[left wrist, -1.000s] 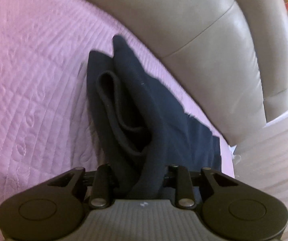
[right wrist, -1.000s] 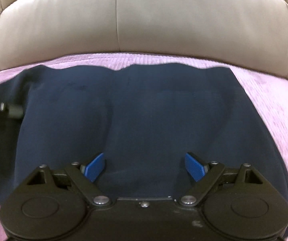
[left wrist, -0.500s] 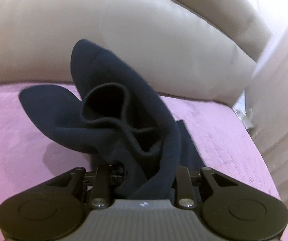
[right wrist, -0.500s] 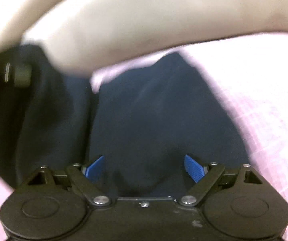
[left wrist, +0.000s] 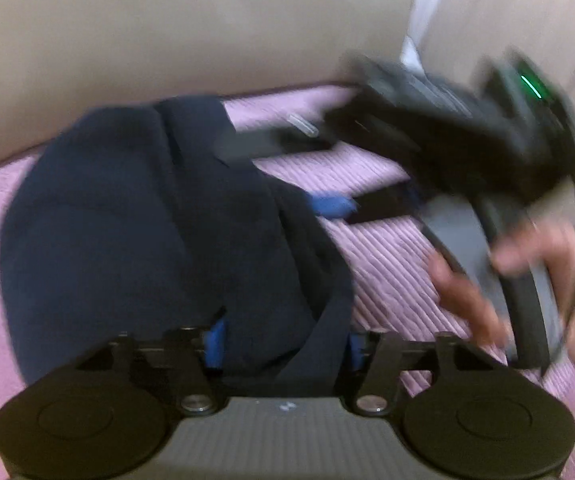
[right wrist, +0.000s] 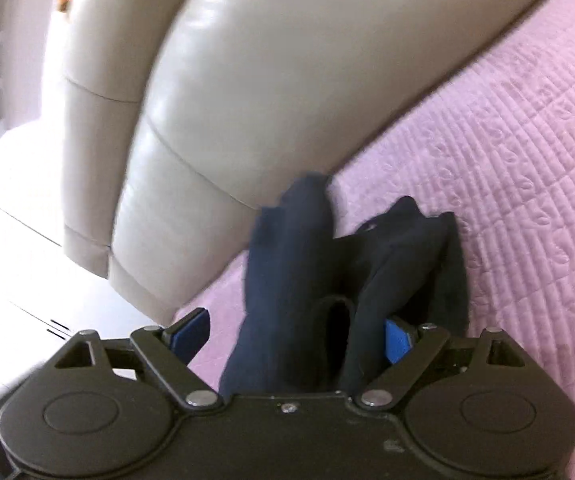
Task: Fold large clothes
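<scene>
While it lies bunched on the bed, here is what shows:

Garment: a dark navy garment [left wrist: 135, 216] sits in a thick, folded heap on the pink quilt [left wrist: 387, 248], close to the tan padded headboard [left wrist: 167, 32]. Folds stand up like soft ridges. In the right wrist view the same cloth [right wrist: 287, 272] rises in two humps, and its far tip reaches the foot of the headboard.

Left gripper: the left gripper [left wrist: 283, 344] has a wad of the navy cloth between its two fingers. A blue pad [left wrist: 216, 342] shows on one side and a bit of blue on the other side. The cloth fills the gap and the pads press on it from both sides.

Right gripper: the right gripper [right wrist: 295, 332] has its fingers spread apart. The navy cloth runs up through the gap between them. One blue pad [right wrist: 191, 332] stands clear of the cloth, over the quilt. The other blue pad [right wrist: 397, 338] sits against the cloth. From the left wrist view this gripper [left wrist: 455, 136] is a dark blur over the quilt, with a small green light on it.

Hand: the person's right hand [left wrist: 487, 280] wraps around the gripper's grey handle. It is blurry.

Around: the quilt [right wrist: 507, 160] has stitched lines and little leaf shapes. White furniture [right wrist: 27, 220] stands past the headboard.
</scene>
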Motion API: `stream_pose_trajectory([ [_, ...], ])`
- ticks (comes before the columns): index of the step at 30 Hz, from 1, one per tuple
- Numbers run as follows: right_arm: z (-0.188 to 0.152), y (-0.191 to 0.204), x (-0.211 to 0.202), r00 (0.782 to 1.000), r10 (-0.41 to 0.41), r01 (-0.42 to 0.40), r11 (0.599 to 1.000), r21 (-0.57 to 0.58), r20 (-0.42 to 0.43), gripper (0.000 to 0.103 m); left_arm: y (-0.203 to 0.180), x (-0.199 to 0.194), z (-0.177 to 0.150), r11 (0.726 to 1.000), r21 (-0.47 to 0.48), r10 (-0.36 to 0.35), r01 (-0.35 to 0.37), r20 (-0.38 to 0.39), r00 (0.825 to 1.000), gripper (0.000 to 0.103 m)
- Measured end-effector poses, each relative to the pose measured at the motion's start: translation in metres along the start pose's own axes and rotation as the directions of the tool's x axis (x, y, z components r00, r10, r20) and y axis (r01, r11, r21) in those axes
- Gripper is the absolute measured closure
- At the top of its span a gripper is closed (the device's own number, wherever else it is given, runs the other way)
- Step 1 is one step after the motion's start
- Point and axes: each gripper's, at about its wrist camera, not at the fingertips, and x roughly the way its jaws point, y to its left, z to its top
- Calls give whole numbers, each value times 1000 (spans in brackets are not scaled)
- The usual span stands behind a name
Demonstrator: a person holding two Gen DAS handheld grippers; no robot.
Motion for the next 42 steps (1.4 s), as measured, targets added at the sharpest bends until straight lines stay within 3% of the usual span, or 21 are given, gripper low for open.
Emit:
stream_pose_trajectory([
  [2, 9, 2, 5, 1000, -7, 7, 1000, -18, -18, 0, -13, 0, -5, 999, 35, -5, 4, 9, 1000, 28],
  [4, 10, 3, 14, 998, -57, 55, 997, -52, -36, 0, -24, 1, -6, 997, 78, -12, 12, 0, 1000, 27],
  [7, 15, -2, 53, 987, -138, 131, 987, -89, -85, 5, -22, -3, -10, 992, 51, -116, 118, -44, 992, 27],
  [9, 18, -1, 58, 987, -156, 151, 984, -98, -48, 91, -19, -8, -14, 987, 46, -149, 152, -67, 987, 29],
  [11, 21, -5, 51, 991, -134, 136, 988, -80, 32, 87, -12, -21, -17, 984, 33, -172, 174, -55, 983, 43],
  [13, 21, -24, 51, 985, -165, 166, 986, -9, 55, 88, 5, -45, -21, 967, -43, -251, 250, -13, 968, 44],
  [15, 18, -44, 52, 981, -191, 190, 980, 53, 22, 86, 18, -69, -21, 963, -69, -260, 262, 40, 965, 42],
  [16, 17, -52, 48, 987, -163, 161, 983, 87, 8, 79, 21, -81, -17, 968, -73, -235, 240, 71, 969, 39],
  [18, 16, -54, 29, 989, -147, 144, 981, 132, 13, 51, 37, -102, -24, 979, -77, -179, 189, 126, 976, 30],
  [19, 14, -51, 17, 986, -163, 158, 978, 136, 26, 34, 47, -104, -27, 988, -69, -130, 139, 117, 985, 25],
  [20, 12, -47, 5, 983, -182, 176, 976, 128, 31, 26, 55, -99, -29, 994, -62, -87, 92, 73, 993, 27],
  [23, 1, -35, -25, 984, -177, 176, 980, 92, 0, 26, 81, -68, -42, 998, -34, -47, 45, -56, 997, 28],
  [26, -24, -21, -39, 989, -124, 131, 988, 83, -83, 26, 83, -71, -64, 995, 45, -86, 86, -5, 996, 20],
  [29, -53, -9, -31, 976, -154, 162, 986, 42, -151, 25, 71, -67, -74, 992, 99, -77, 78, -19, 997, 17],
  [30, -62, -5, -29, 972, -188, 192, 981, 19, -138, 27, 66, -66, -77, 991, 106, -79, 81, -26, 997, 17],
  [31, -72, -1, -31, 973, -210, 212, 977, 14, -96, 67, 64, -66, -77, 990, 116, -79, 83, -35, 996, 17],
  [32, -79, 0, -36, 979, -194, 197, 979, 57, -63, 81, 65, -66, -71, 990, 111, -78, 84, -50, 996, 23],
  [34, -92, 9, -64, 996, -79, 72, 981, 179, 33, 85, 71, -83, -62, 995, 61, -81, 85, -64, 995, 39],
  [36, -93, 36, -94, 995, -46, 35, 992, 119, 92, 86, 77, -105, -52, 994, 2, -108, 108, 0, 994, 35],
  [39, -101, 59, -116, 983, -133, 132, 991, 24, 124, 86, 89, -121, -39, 983, -57, -170, 176, 98, 981, 22],
  [42, -104, 33, -95, 965, -259, 257, 966, 32, 44, 84, 97, -95, -36, 969, -109, -222, 223, 25, 975, 24],
])
